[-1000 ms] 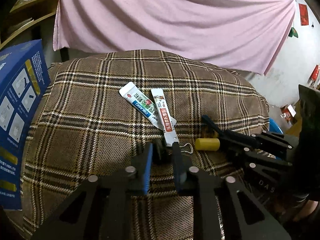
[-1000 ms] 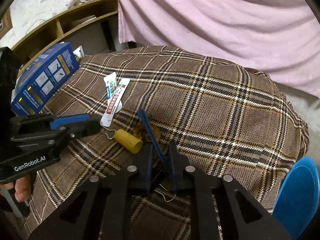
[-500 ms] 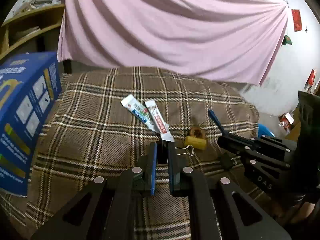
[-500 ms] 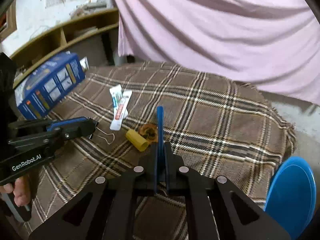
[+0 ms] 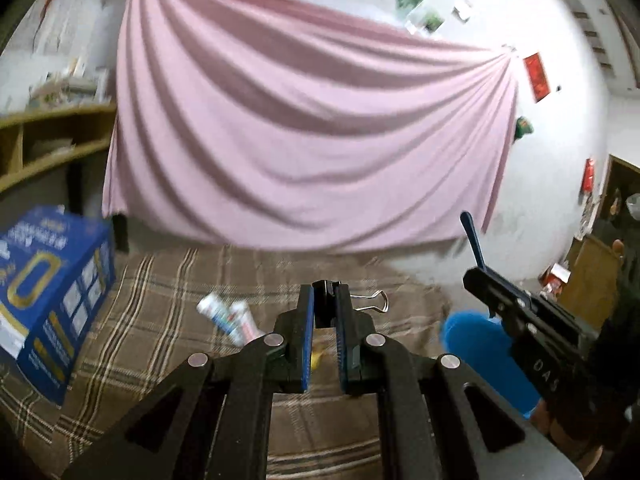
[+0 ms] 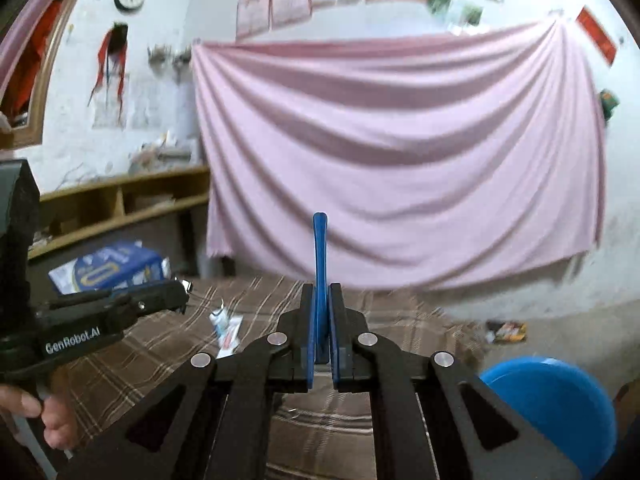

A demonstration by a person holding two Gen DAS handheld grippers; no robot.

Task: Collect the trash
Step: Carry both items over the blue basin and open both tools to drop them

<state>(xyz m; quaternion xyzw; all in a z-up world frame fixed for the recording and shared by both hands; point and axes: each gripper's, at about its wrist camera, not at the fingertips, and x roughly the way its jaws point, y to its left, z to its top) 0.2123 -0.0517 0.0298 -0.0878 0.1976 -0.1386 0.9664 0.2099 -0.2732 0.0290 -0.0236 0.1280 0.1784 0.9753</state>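
My left gripper is shut on a black binder clip with wire handles and holds it above the plaid-covered table. My right gripper is shut on a thin blue stick that points upward; it also shows in the left wrist view. Two toothpaste tubes lie on the cloth, also in the right wrist view. A bit of a yellow object shows between my left fingers. A blue bin stands low at the right, also in the left wrist view.
A blue cardboard box stands on the table's left side. A pink sheet hangs behind the table. Wooden shelves run along the left wall. Litter lies on the floor at the right.
Both grippers rose off the table and tilted up, each carrying its item. The clip and the blue stick left the cloth; the yellow object and tubes stayed.
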